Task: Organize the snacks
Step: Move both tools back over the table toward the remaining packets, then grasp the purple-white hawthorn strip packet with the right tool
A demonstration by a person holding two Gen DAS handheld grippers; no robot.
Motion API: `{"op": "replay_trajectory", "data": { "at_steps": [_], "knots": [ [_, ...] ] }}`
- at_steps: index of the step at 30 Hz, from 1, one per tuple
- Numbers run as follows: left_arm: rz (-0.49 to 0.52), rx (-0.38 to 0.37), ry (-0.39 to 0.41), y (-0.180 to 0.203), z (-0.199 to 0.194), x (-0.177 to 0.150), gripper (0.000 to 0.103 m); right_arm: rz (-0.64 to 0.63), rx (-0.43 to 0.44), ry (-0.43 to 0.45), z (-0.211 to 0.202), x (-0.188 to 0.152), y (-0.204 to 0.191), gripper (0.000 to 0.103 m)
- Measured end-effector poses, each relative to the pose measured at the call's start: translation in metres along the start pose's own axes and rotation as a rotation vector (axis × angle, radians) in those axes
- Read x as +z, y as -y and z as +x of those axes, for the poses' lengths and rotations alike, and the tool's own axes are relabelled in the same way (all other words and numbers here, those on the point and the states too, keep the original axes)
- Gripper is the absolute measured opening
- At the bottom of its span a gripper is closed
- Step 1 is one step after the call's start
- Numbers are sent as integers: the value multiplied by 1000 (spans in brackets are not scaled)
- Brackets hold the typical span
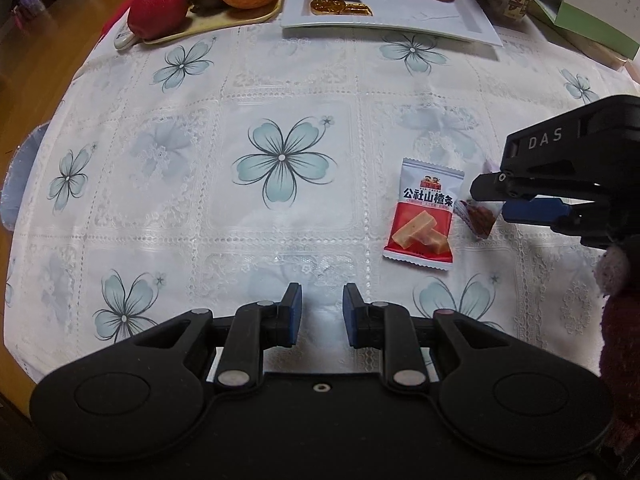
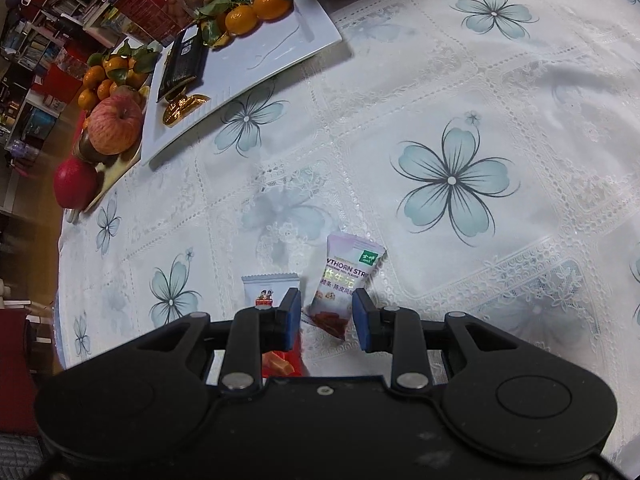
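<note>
A red-and-white hawthorn snack packet [image 1: 426, 212] lies flat on the flowered tablecloth, ahead and right of my left gripper [image 1: 322, 312], which is open and empty. My right gripper [image 2: 326, 318] is open, its jaws on either side of a purple-white hawthorn strip packet [image 2: 346, 280] lying on the cloth, not closed on it. In the left wrist view the right gripper [image 1: 494, 200] comes in from the right over that packet [image 1: 478, 218]. The red-and-white packet [image 2: 272, 292] shows partly hidden under the right gripper's left finger.
A white rectangular tray [image 1: 420, 20] at the far side holds a black packet, gold coins and mandarins. A beige tray of apples and fruit [image 1: 224, 26] stands left of it. Boxes [image 1: 592, 12] stand at the far right. The table's edge curves away on the left.
</note>
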State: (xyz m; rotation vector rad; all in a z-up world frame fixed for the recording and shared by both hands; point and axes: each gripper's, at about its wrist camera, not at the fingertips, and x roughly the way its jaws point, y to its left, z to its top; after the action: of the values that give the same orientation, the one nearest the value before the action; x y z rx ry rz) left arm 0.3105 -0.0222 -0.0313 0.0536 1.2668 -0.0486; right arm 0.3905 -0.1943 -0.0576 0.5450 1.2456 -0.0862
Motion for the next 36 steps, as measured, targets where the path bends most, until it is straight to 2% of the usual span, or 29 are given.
{"op": "replay_trajectory", "data": {
  "at_steps": [7, 12, 24, 30, 36],
  "knots": [
    [-14, -27, -32, -5, 2, -1, 32, -49, -41, 30, 4, 1, -9, 32],
    [-18, -32, -57, -6, 3, -2, 32, -44, -54, 22, 6, 2, -8, 32],
    [-27, -77, -117, -9, 9, -2, 32, -133, -106, 23, 13, -4, -20, 31],
    [-31, -85, -125, -10, 11, -2, 32, -174, -113, 13, 11, -4, -21, 23],
    [-27, -82, -124, -9, 12, -2, 32, -230, -150, 20, 0, -4, -14, 22]
  ]
}}
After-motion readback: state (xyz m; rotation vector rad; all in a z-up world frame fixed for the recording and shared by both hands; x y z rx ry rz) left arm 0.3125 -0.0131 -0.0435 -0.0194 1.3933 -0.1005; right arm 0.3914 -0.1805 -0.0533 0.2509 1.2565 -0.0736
